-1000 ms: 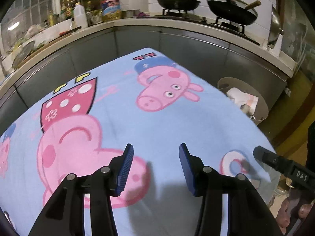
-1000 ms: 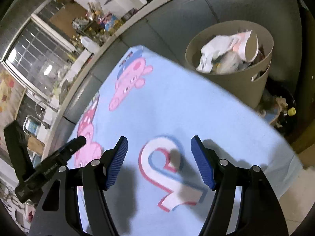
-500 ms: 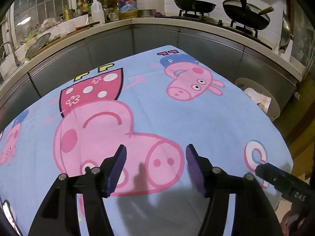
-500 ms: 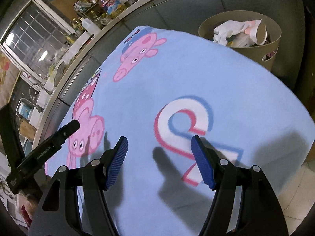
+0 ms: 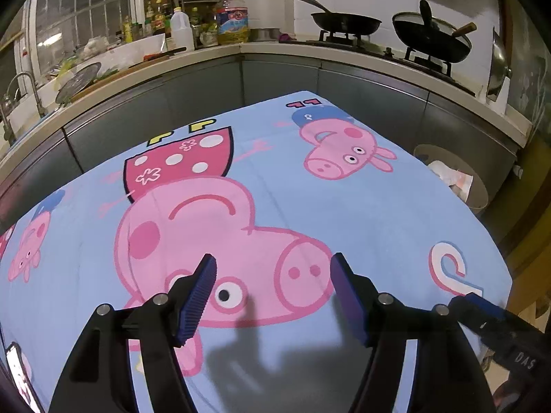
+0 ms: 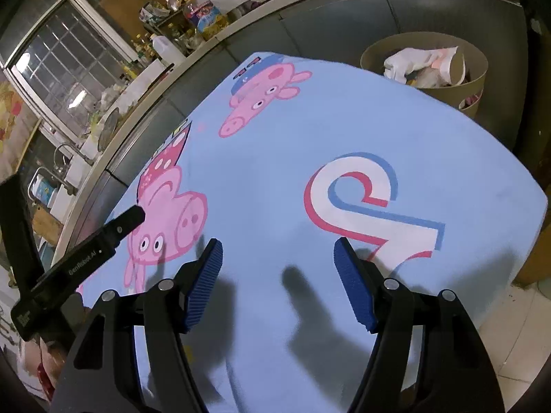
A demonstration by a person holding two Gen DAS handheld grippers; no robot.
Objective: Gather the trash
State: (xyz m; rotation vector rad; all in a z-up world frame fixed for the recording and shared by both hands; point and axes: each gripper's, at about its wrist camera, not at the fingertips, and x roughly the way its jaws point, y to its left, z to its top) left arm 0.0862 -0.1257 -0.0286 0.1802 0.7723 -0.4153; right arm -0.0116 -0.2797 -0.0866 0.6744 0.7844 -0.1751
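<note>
A beige round trash bin (image 6: 447,69) holding white crumpled bags and paper stands on the floor past the table's far right corner; it also shows in the left wrist view (image 5: 458,175). The table is covered by a light blue cartoon-pig cloth (image 5: 344,213) with no loose trash visible on it. My left gripper (image 5: 272,292) is open and empty above the big pig's face. My right gripper (image 6: 279,275) is open and empty above the cloth near a large printed letter (image 6: 358,199). The left gripper's body shows in the right wrist view (image 6: 86,251).
Grey kitchen cabinets with a counter (image 5: 275,48) wrap around the table's far sides. Bottles (image 5: 182,31), a cutting board, a sink tap (image 5: 20,82) and two black woks (image 5: 430,38) on a stove sit on the counter. Tiled floor (image 6: 509,337) lies to the right.
Both grippers have drawn back from the bin toward the near side of the table and stayed open. The bin now looks farther away in both views.
</note>
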